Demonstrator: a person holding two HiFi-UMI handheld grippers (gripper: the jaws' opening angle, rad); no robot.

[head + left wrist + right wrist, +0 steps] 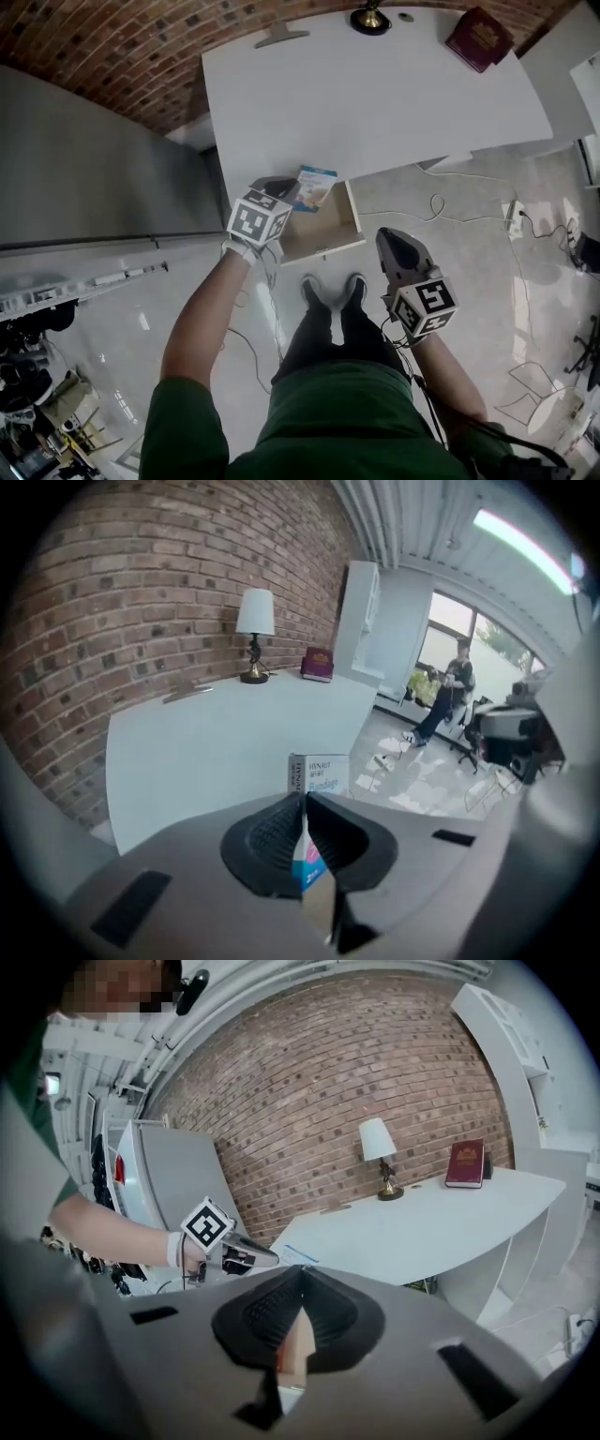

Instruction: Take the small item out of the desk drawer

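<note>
- The left gripper [293, 191] is clamped on the bandage box [316, 187], a small white and blue carton; in the left gripper view the jaws pinch its near edge and the box [321, 774] stands upright beyond the pads
- The box hangs clear of the drawer [324, 251], over its far left corner and just at the near edge of the white desk [375, 103]
- The drawer is pulled out toward the person, its wooden floor bare
- The right gripper [383, 235] hangs right of the drawer, apart from it, jaws closed together on nothing [300, 1275]
- A lamp [255, 630] and a red book [479, 37] sit at the desk's far side, by the brick wall
- The person's shoes [333, 291] are on the floor near the drawer front
</note>
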